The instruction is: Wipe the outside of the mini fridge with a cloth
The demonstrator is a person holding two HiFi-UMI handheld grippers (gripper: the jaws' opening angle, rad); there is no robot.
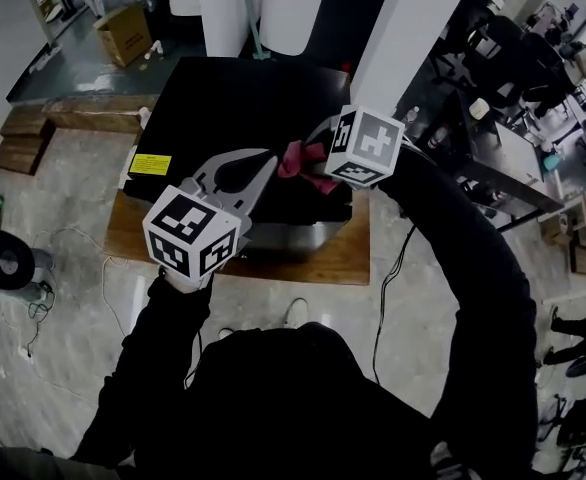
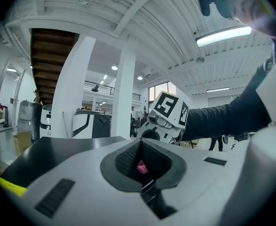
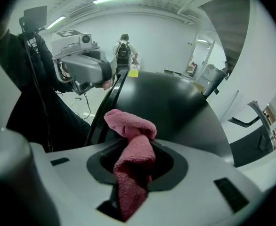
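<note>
**Cloth held over the fridge**

Head view: The fridge is seen from above only. Its black top is shown, with a yellow label at its left edge, and its sides are almost wholly hidden. It stands on a wooden board. The left gripper and the right gripper are held over the front part of the top, with their tips near each other. The pink cloth shows between them. Most of the right gripper's jaws are covered by its cube, and both hands are hidden by cubes and dark sleeves.

Left gripper view: The jaws are closed together with nothing between them. Only a scrap of the cloth is seen, through the oval opening between the jaws. The fridge top lies at the left and is cut off by the gripper's body. The right gripper's cube stands just beyond the jaws, and the rest of that gripper is largely hidden.

Right gripper view: The jaws are clamped on the cloth. One end is bunched above them and the other runs down toward the lower edge. The fridge top spreads beyond. Whether the cloth touches it cannot be told. The left gripper is seen at the left, near the fridge's edge, but its jaws cannot be made out from here.
</note>
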